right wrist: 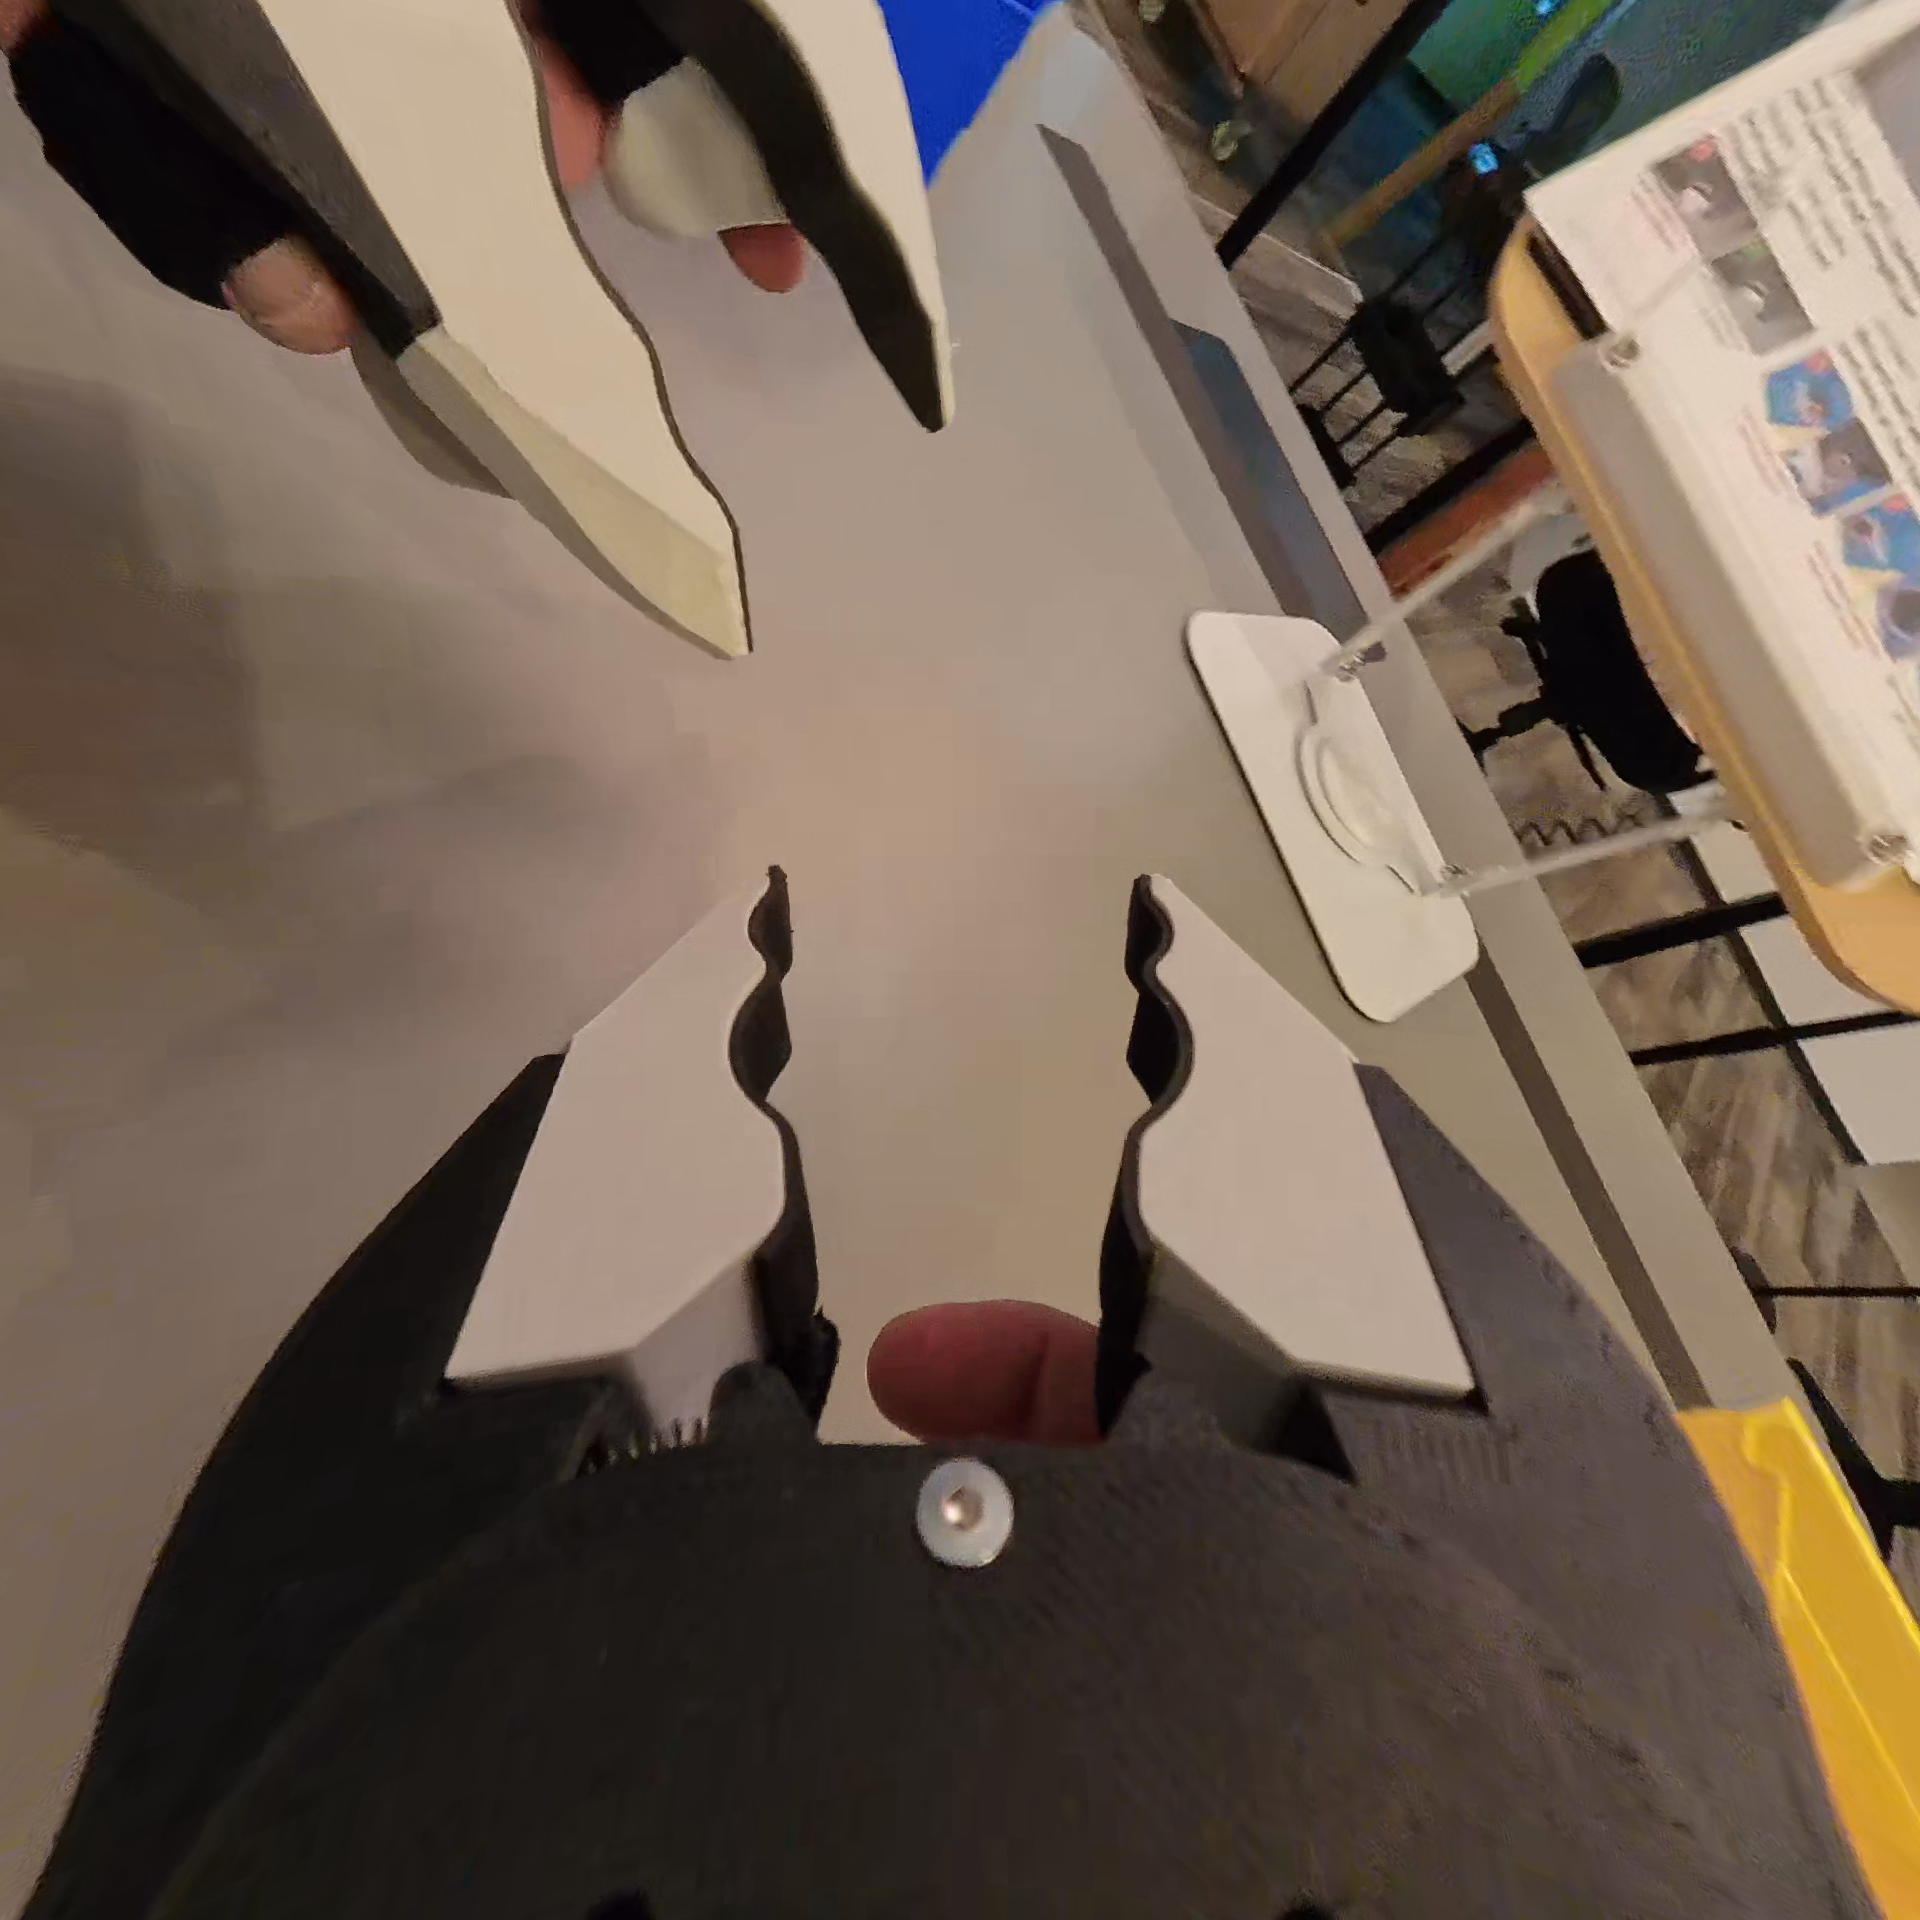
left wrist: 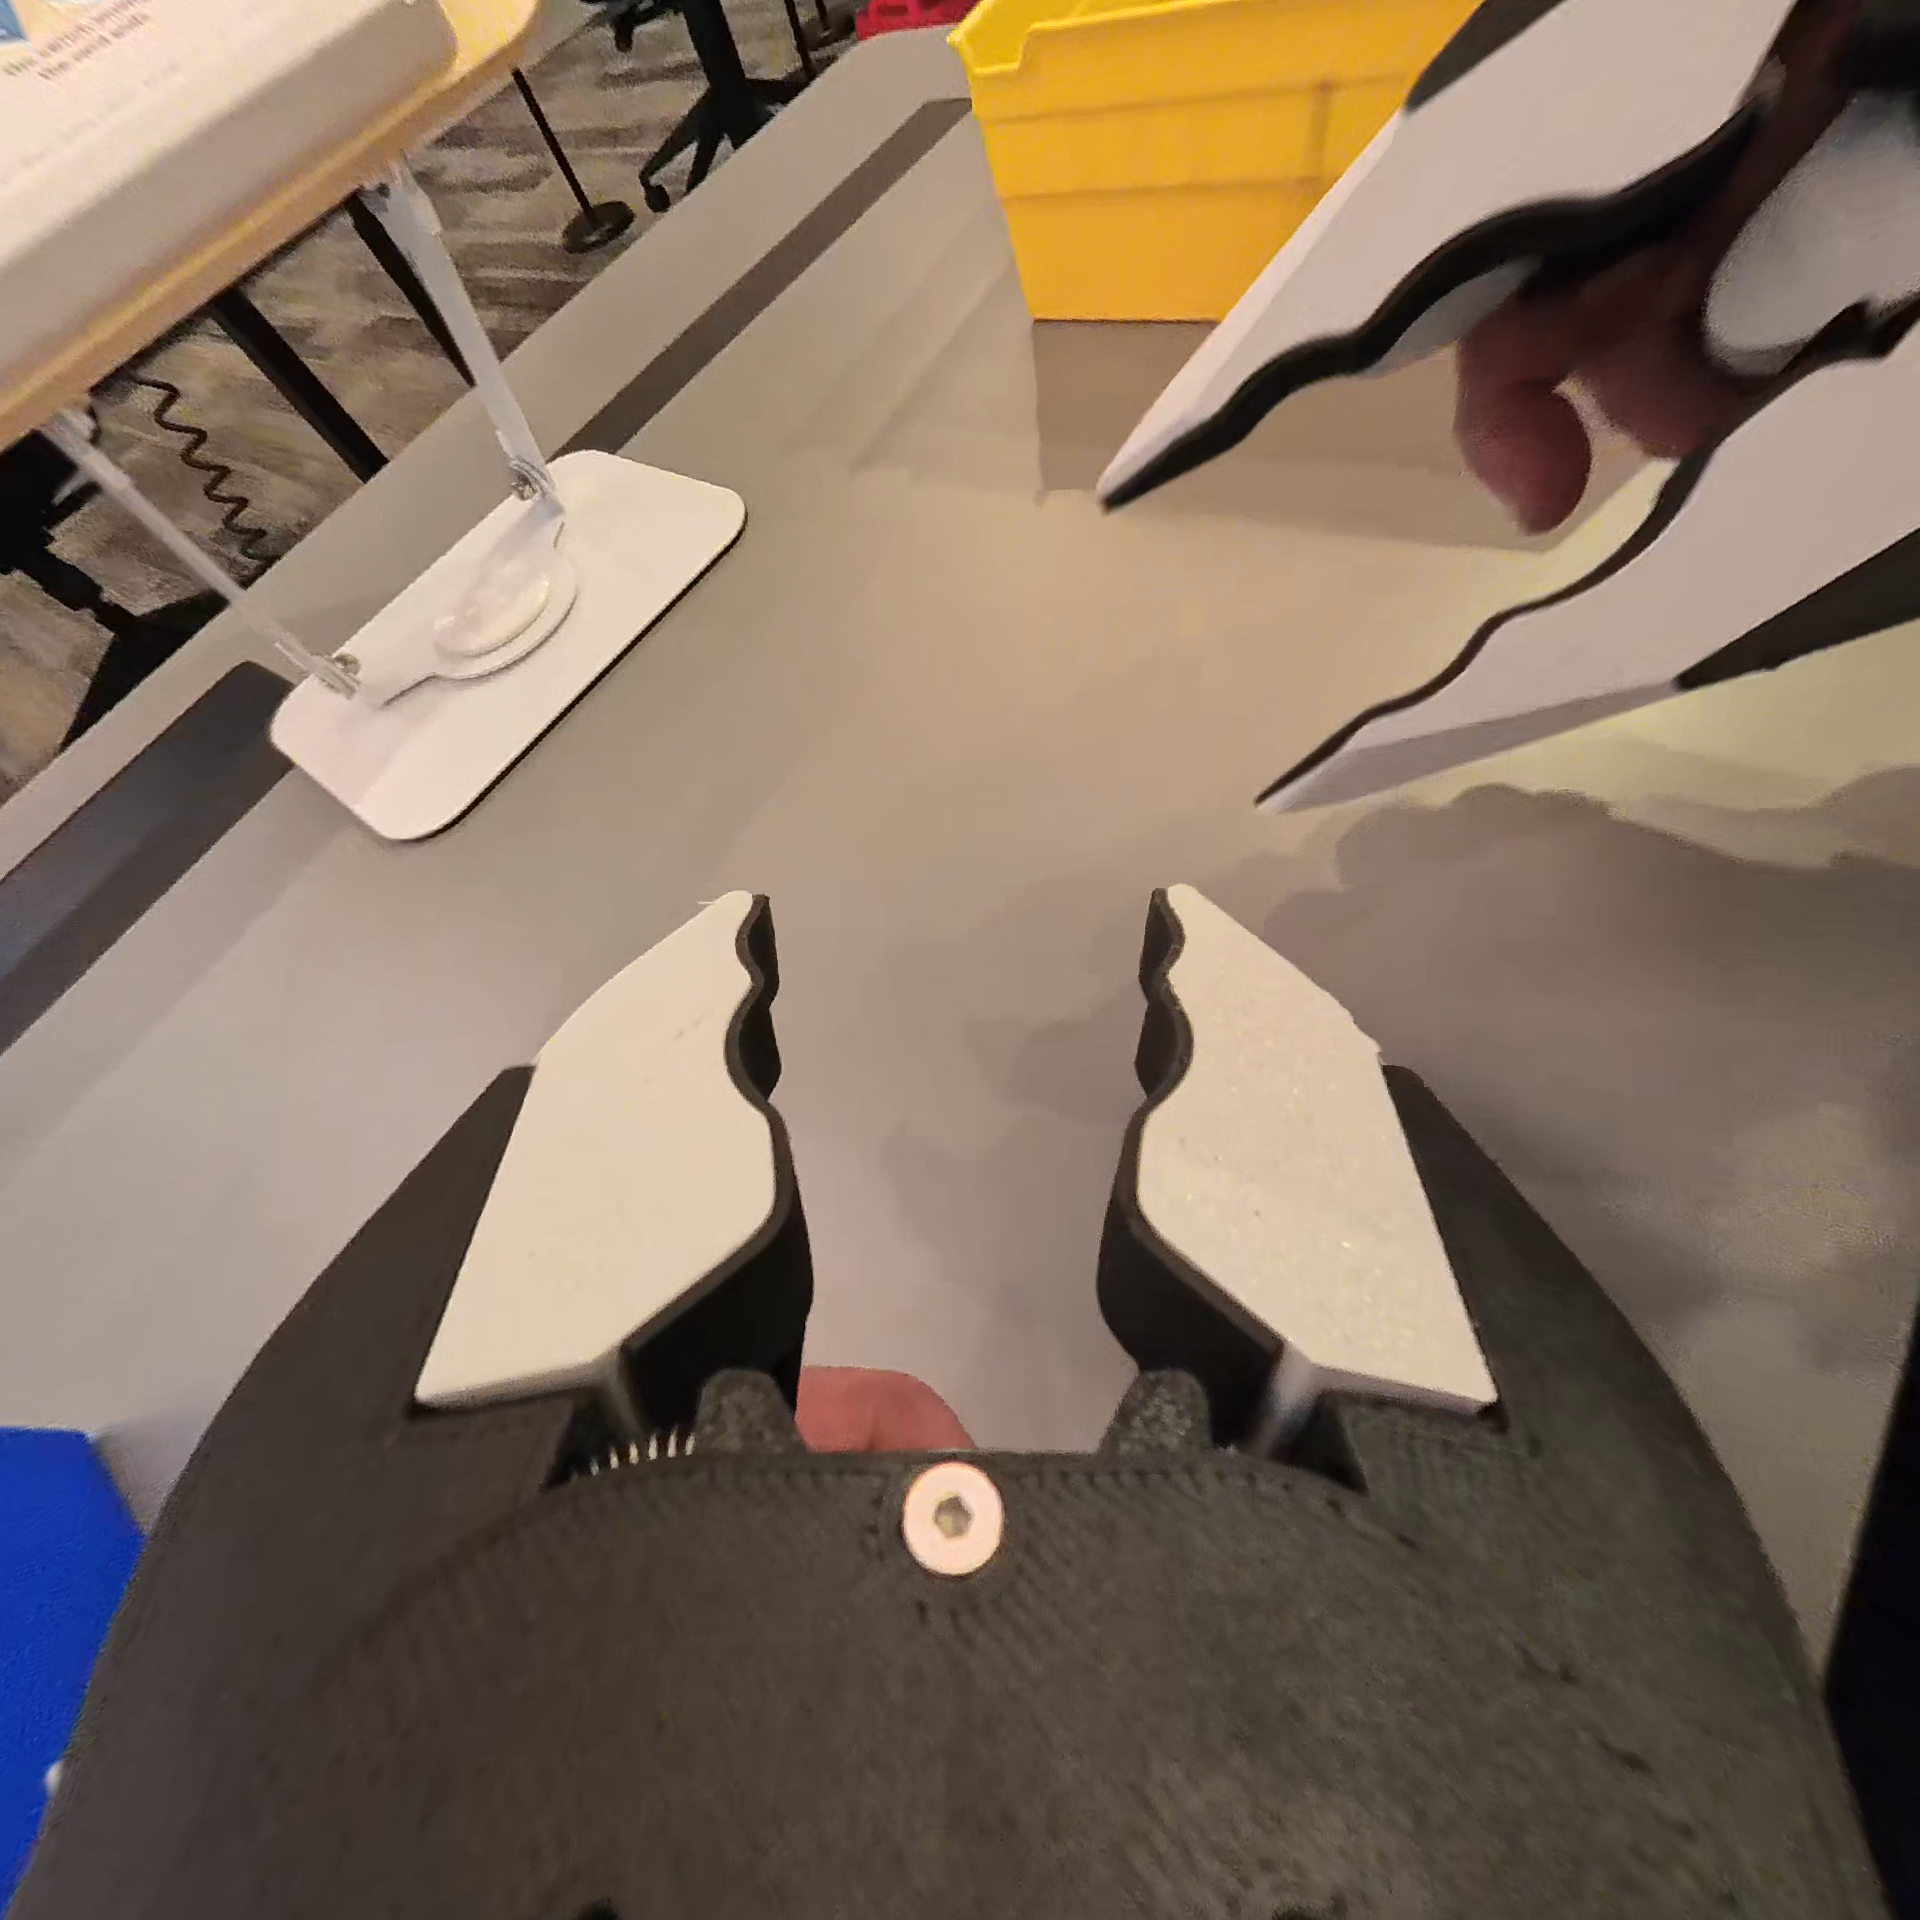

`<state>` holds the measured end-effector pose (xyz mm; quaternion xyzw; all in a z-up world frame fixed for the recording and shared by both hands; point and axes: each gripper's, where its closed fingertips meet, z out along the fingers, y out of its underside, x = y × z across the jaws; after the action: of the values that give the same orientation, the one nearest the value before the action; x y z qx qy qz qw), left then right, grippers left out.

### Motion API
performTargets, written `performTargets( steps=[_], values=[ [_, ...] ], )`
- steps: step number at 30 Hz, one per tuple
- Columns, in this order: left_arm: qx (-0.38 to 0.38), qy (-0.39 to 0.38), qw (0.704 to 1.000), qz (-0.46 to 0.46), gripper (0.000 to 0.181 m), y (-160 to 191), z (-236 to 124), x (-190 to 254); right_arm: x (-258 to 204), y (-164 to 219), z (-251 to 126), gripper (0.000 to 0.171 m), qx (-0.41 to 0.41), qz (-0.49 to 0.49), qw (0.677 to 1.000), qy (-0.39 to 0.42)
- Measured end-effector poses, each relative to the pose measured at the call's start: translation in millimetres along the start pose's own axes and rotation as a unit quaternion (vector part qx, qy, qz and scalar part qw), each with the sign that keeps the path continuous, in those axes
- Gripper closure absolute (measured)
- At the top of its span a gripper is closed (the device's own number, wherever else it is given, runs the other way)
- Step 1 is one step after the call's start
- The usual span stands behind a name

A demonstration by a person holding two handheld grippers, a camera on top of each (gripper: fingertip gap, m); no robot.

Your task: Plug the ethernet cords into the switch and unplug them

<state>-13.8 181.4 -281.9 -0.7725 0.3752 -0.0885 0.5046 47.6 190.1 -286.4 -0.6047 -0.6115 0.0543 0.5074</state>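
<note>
No switch and no ethernet cords show in either view. My left gripper (left wrist: 958,904) is open and empty above the bare grey table (left wrist: 914,665). My right gripper (right wrist: 958,883) is open and empty above the same table (right wrist: 914,644). The two grippers point toward each other. The right gripper (left wrist: 1184,649) shows at the upper right of the left wrist view, open, with a hand on it. The left gripper (right wrist: 842,535) shows at the upper left of the right wrist view, open, held by a hand.
A white stand base (left wrist: 499,644) with clear legs holds a printed sign near the table's edge; it also shows in the right wrist view (right wrist: 1340,810). A yellow bin (left wrist: 1174,177) sits at the far side. A blue object (left wrist: 52,1621) is at lower left.
</note>
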Motion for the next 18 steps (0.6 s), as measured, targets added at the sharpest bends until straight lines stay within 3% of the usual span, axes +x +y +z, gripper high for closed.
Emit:
performTargets(
  steps=[6, 14, 18],
  values=[
    [0.016, -0.040, 0.999, -0.001, 0.113, -1, -34, -9, -19, -18, 27, 0.106, 0.000, -0.007, 0.999, -0.043],
    [-0.054, -0.110, 0.992, -0.007, 0.109, 44, -48, -31, -21, -25, 59, 0.102, -0.003, 0.005, 0.997, -0.078],
    [-0.071, -0.120, 0.990, -0.031, 0.095, 55, -55, -36, -27, -34, 73, 0.101, 0.004, 0.010, 0.995, -0.099]
  ],
)
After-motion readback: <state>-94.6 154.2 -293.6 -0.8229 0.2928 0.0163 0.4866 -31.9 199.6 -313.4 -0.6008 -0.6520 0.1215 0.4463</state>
